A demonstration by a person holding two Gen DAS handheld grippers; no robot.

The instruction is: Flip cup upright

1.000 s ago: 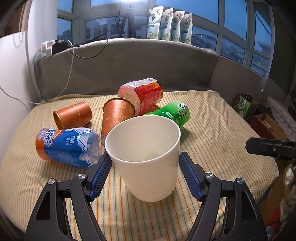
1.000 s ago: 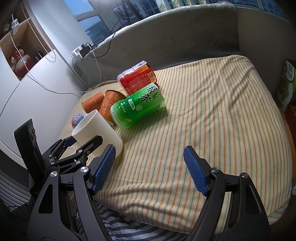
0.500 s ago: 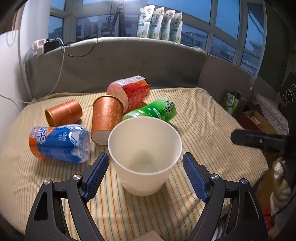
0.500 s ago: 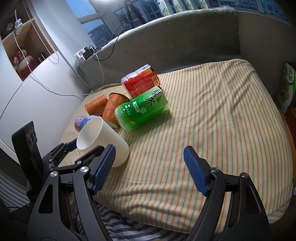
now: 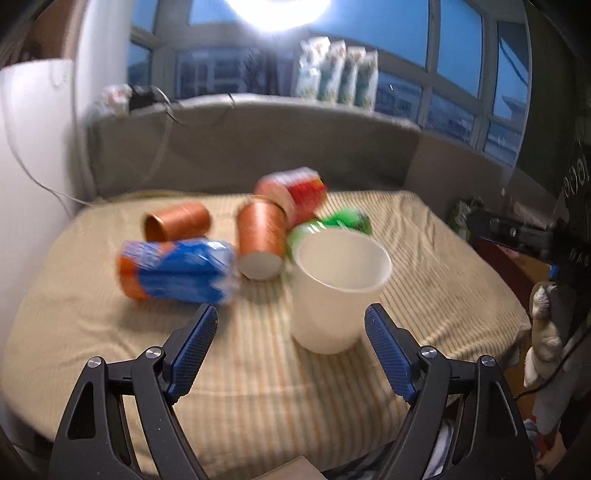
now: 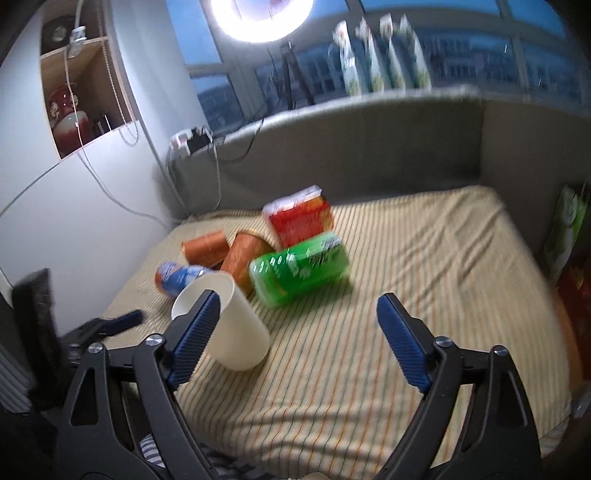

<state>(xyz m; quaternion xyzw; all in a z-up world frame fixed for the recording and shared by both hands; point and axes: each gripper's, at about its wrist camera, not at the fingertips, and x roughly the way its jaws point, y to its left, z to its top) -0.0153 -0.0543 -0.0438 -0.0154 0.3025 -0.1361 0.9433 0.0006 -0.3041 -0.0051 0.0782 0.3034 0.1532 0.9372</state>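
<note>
A: Cup?
B: White cup [image 5: 338, 291] upright on striped bed [image 5: 436, 280], ahead of left gripper [image 5: 291, 349], nearer its right finger.
A: Fingers?
B: Both pairs apart, empty; right gripper [image 6: 297, 339] likewise.

We see a striped cloth [image 5: 424, 266] with a heap of toppled packs on it: a blue bottle pack [image 5: 177, 271] lying nearest, two copper-coloured cups [image 5: 177, 226] [image 5: 261, 240] on their sides behind it, then a red pack [image 5: 293, 194] and a green pack [image 6: 301, 271] touching one another. Behind runs a grey padded back [image 5: 258, 147], and on the sill above we make out a row of white pouches [image 5: 338, 75] under a bright round lamp [image 6: 262, 16].
</note>
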